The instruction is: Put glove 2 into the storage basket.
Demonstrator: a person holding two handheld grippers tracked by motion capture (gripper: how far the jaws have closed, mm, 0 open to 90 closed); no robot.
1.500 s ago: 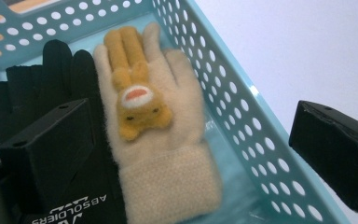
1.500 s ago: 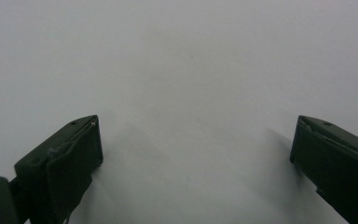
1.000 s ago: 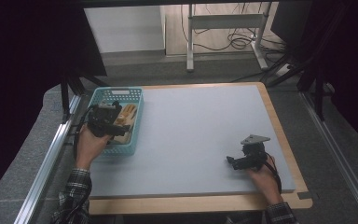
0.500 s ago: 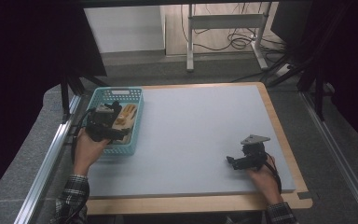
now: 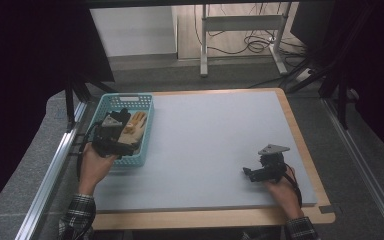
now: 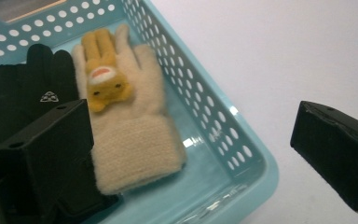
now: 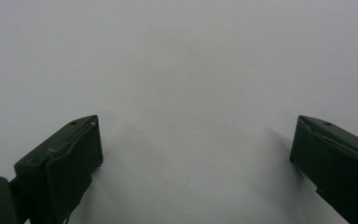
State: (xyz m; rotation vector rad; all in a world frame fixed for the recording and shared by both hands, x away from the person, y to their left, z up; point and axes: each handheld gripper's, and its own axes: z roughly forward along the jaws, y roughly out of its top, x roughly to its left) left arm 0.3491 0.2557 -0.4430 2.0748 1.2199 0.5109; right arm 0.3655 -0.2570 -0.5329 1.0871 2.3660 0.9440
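While hovering wide-jawed over the near end of the basket [image 6: 242, 154], left gripper [image 5: 111, 134] lining up on the cream glove [image 6: 130, 135] lying flat inside, one jaw outside the wall. Risking a catch on that rim, or pinching the black glove [image 6: 32, 88] touching alongside. Counting two gloves, one basket. Farther right, right gripper [image 5: 260, 172] resting spread on bare mat [image 7: 177, 60].

The right gripper [image 7: 193, 158] has its two black jaws spread wide apart, one rising at the lower left, the other at the lower right. Between and beyond them lies the pale grey table surface [image 7: 186, 70], plain and bare, with a soft shadow beside each jaw. Nothing sits between the jaws, and they grip nothing.
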